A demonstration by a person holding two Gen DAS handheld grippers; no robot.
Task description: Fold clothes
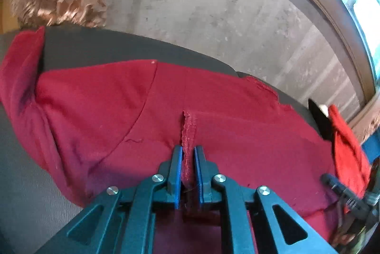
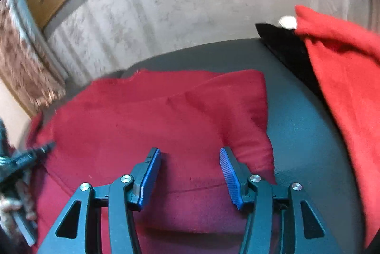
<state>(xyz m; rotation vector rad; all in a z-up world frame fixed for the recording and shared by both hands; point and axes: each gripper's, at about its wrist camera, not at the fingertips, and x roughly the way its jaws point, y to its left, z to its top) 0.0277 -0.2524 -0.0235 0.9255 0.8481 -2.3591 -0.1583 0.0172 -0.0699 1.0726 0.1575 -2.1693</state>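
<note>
Both grippers tilt down over the red garment (image 1: 237, 135): the left gripper (image 1: 188, 154) pinches its hem ridge, the right gripper (image 2: 190, 159) stands released above the cloth.

Left wrist view: mounted behind the left hand-held gripper (image 1: 188, 154), angled steeply down, close over the dark red garment (image 1: 95, 106) on the grey surface (image 1: 21, 170), facing a pale wall (image 1: 201, 4). Right wrist view: same mounting behind the right hand-held gripper (image 2: 190, 159), equally close. Shared: garment, surface, wall, bright red cloth (image 2: 344, 87) at the side.
</note>
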